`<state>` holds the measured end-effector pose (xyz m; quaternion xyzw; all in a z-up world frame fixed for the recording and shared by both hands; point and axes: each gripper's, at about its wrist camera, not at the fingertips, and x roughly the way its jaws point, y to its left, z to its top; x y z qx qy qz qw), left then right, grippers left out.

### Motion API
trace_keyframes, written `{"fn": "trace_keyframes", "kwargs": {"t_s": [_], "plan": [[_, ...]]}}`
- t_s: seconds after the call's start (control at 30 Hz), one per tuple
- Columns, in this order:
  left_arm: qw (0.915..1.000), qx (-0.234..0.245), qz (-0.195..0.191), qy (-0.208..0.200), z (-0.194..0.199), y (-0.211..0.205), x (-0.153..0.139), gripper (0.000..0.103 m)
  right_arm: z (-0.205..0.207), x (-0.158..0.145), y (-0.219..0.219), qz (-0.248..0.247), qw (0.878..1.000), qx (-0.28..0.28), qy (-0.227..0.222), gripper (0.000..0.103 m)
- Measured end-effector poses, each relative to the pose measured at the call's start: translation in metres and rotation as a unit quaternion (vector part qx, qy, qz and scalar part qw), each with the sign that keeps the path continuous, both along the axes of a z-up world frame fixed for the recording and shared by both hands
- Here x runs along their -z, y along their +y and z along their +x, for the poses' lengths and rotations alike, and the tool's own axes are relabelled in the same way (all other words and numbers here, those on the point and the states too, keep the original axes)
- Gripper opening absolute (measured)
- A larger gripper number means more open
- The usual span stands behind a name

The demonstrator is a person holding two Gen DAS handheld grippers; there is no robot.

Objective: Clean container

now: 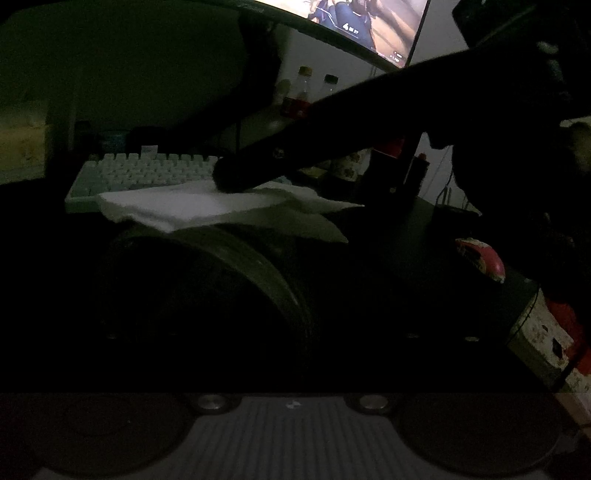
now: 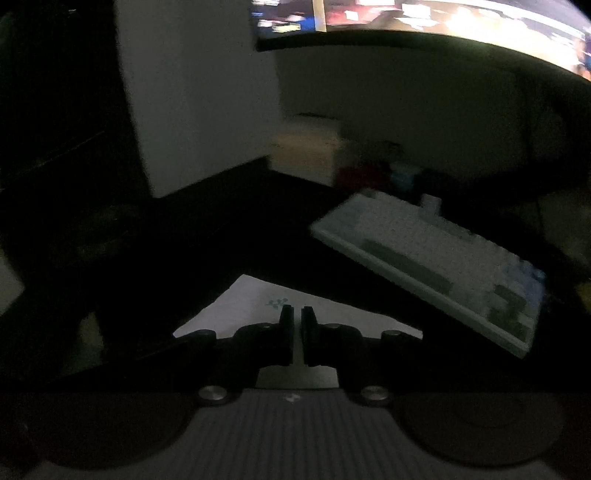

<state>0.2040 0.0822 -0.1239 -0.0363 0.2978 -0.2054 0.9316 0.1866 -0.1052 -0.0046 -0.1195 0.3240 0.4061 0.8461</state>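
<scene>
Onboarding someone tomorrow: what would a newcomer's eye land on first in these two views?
The lit monitor glows along the top of a very dark room. Next, the white tissue draped over a dark round container, with the right gripper pressing down on it in the left wrist view. Behind it lies a pale keyboard.

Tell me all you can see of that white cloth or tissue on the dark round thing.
The white tissue looks like thin, soft paper, spread mostly flat with slightly rumpled edges. It lies draped over the top of a dark round container, one pointed corner sticking out to the right. The right gripper, nearly shut, comes down onto it near the middle. The right wrist view shows a small greenish printed motif on it. A pale keyboard sits just behind.
</scene>
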Motion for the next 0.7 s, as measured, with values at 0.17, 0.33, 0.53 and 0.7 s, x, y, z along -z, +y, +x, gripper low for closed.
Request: {"fn": "trace_keyframes", "kwargs": {"t_s": [0.17, 0.33, 0.53, 0.7], "plan": [[1.0000, -0.001, -0.003, 0.001, 0.005, 0.011, 0.001, 0.079, 0.003, 0.001, -0.002, 0.000, 1.000, 0.020, 0.003, 0.008], [1.0000, -0.004, -0.006, 0.002, 0.017, 0.021, 0.004, 0.079, -0.018, -0.003, 0.009, 0.011, 0.999, -0.042, 0.000, 0.008], [0.9999, -0.007, -0.009, 0.003, 0.034, 0.040, 0.008, 0.079, 0.005, 0.001, 0.003, -0.003, 1.000, 0.014, 0.002, 0.008], [0.9999, -0.006, -0.011, 0.004, 0.044, 0.062, 0.010, 0.079, 0.013, 0.004, 0.000, -0.009, 0.999, 0.049, -0.003, 0.008]]}}
